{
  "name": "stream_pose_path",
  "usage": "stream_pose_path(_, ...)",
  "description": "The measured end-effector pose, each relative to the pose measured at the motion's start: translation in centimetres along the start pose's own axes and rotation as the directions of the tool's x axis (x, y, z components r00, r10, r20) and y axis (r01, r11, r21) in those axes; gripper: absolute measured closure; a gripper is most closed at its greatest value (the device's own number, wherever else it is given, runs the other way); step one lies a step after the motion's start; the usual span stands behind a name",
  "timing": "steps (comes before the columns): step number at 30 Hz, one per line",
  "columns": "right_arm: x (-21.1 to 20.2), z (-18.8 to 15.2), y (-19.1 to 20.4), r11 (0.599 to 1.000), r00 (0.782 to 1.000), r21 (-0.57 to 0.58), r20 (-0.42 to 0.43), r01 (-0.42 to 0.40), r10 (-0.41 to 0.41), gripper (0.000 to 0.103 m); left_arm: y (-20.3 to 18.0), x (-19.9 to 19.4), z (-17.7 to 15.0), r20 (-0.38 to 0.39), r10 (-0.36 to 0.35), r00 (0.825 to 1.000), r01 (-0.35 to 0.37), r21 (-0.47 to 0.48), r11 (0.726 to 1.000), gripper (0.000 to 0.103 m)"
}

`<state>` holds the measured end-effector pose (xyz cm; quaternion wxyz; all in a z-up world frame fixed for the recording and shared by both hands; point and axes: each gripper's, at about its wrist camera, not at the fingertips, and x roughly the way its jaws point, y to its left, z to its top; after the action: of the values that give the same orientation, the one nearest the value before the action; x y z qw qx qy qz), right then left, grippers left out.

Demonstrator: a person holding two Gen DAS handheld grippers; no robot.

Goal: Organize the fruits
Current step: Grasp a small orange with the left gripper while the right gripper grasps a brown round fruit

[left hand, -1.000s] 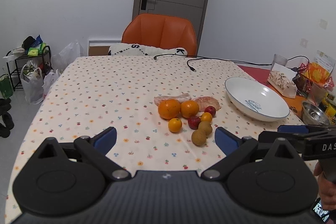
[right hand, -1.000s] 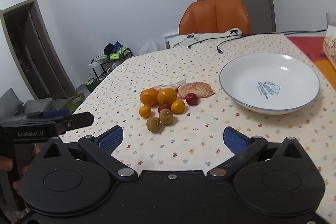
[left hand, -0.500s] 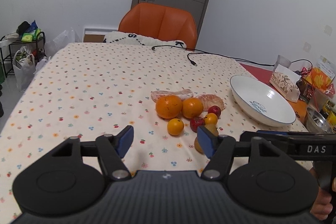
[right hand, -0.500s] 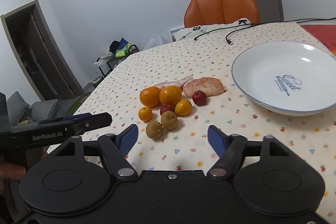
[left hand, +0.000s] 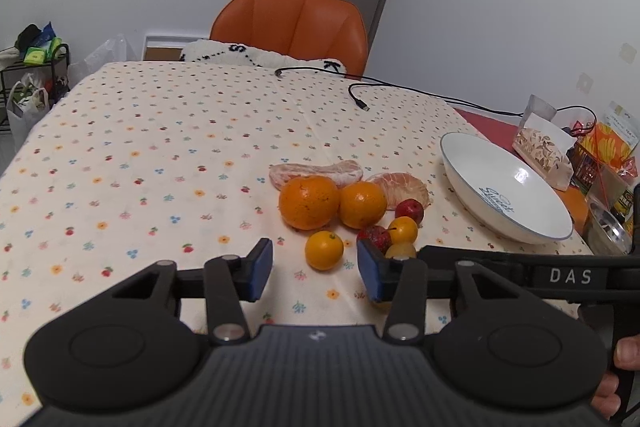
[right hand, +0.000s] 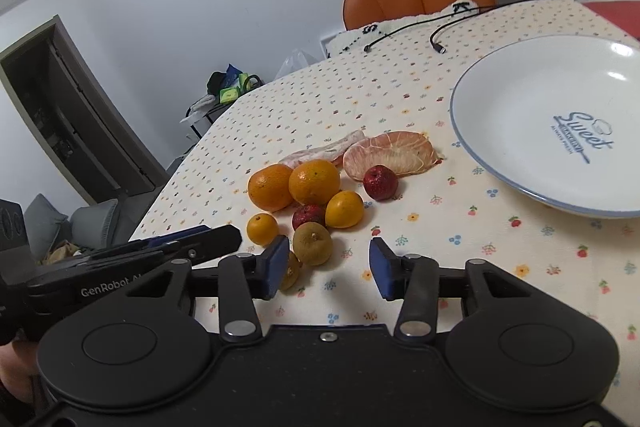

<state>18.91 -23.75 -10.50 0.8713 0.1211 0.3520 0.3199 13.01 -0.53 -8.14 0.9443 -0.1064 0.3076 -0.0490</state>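
Both tools have advanced toward the fruit cluster since the earlier frames, and their jaws have just been closing from wide to a narrow gap, with nothing between the blue pads. The left tool [left hand: 315, 269] hovers over the flower-printed desk cloth [left hand: 160, 147], its gap framing the small round orange kumquat [left hand: 324, 250] just beyond the pads. The right tool [right hand: 329, 269] points at the brownish-green round fruit [right hand: 312, 243]; a second such fruit [right hand: 291, 271] sits partly hidden behind its left pad.

The fruits lie in a loose pile mid-desk: two large oranges [right hand: 294, 185], two peeled pomelo segments [right hand: 390, 157], small red fruits [right hand: 380, 182] and a yellow one [right hand: 344, 209]. The white, blue-rimmed shallow bowl [right hand: 520, 107] stands empty, apart to the right.

Step in hand, as judged: the approach before the first pick. The next move calls for each tool to reopen enough to straddle its fruit, lower, close gently, then carry toward the bowl without colliding.
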Motion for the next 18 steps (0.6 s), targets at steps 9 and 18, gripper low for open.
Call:
stream_pose_path(9,1.3,0.5,-0.2,0.999,0.999,0.009,-0.034,-0.035,0.036,0.065,0.1,1.6,0.4,-0.029,-0.007,1.0,0.006,-0.006,1.0,0.066)
stream_pose_path(18,1.9,0.6,-0.1,0.997,0.996,0.005,-0.059,-0.071,0.072,0.079,-0.1,2.5,0.1,-0.045,-0.014,0.999,0.013,-0.014,1.0,0.081)
